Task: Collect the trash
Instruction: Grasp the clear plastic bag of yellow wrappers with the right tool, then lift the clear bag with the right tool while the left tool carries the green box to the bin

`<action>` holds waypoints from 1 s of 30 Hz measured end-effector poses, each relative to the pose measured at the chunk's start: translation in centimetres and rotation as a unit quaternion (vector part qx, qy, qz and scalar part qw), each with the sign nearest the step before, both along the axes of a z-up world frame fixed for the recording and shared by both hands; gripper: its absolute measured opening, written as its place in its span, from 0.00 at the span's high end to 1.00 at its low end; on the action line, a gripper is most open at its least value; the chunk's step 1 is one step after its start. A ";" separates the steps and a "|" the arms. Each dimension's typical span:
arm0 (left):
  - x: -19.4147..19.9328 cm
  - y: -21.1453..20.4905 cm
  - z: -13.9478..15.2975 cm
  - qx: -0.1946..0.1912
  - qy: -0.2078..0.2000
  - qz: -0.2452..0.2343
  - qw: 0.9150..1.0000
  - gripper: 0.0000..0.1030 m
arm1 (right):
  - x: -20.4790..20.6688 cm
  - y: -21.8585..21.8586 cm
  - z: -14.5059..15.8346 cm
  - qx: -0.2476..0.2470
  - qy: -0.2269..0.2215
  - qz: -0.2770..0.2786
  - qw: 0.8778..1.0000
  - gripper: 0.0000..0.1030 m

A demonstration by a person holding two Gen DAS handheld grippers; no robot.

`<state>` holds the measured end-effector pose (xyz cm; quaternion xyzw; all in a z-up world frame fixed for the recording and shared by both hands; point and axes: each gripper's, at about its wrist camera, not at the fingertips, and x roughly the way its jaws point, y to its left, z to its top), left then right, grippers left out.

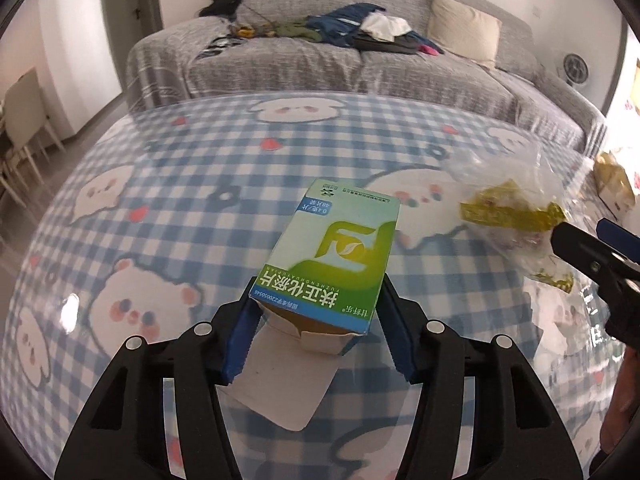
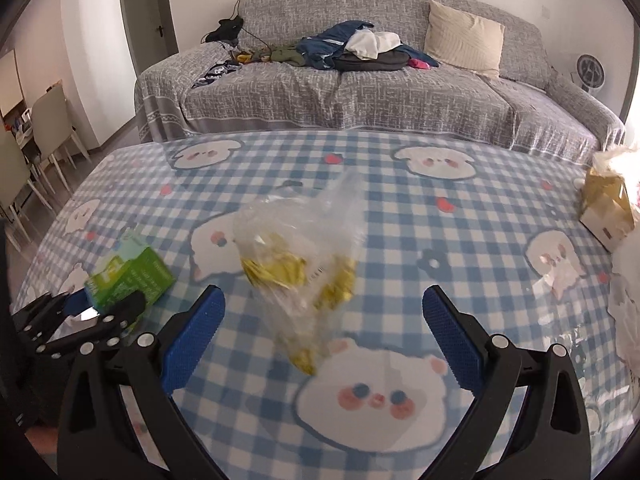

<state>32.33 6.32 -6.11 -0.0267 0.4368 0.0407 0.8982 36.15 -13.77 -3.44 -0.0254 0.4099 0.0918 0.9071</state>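
A green and white medicine box (image 1: 332,248) with an open end flap is held between the blue pads of my left gripper (image 1: 318,308), tilted above the table. It also shows in the right wrist view (image 2: 128,276) at the left. A clear plastic bag with yellow wrappers (image 2: 300,252) lies on the checked tablecloth; it also shows in the left wrist view (image 1: 516,208). My right gripper (image 2: 322,312) is open, its fingers on either side of the bag's near end, not touching it.
The table (image 2: 400,208) has a blue checked cloth with bear prints under a clear cover. A yellow and white tissue box (image 2: 608,208) stands at the right edge. White crumpled plastic (image 2: 628,320) lies at the right. A grey sofa (image 2: 360,92) with clothes stands behind.
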 end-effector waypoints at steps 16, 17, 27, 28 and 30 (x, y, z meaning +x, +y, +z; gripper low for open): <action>-0.4 3.6 0.9 0.000 0.002 0.023 1.000 0.46 | 3.3 1.2 -2.6 0.004 0.042 -0.027 0.999 0.48; -0.3 3.7 0.9 0.000 0.003 0.023 1.000 0.46 | 3.3 1.1 -2.7 0.005 0.041 -0.028 0.999 0.51; -0.4 3.8 0.8 -0.005 0.008 0.027 1.000 0.46 | 2.7 1.1 -2.3 -0.002 0.027 -0.028 0.999 0.75; -0.4 3.7 0.8 -0.005 0.008 0.026 1.000 0.46 | 2.6 1.0 -2.1 -0.004 0.026 -0.029 0.999 0.75; -0.6 3.3 1.0 -0.003 0.006 0.023 1.000 0.46 | 2.4 0.6 -1.9 -0.003 0.024 -0.031 0.999 0.75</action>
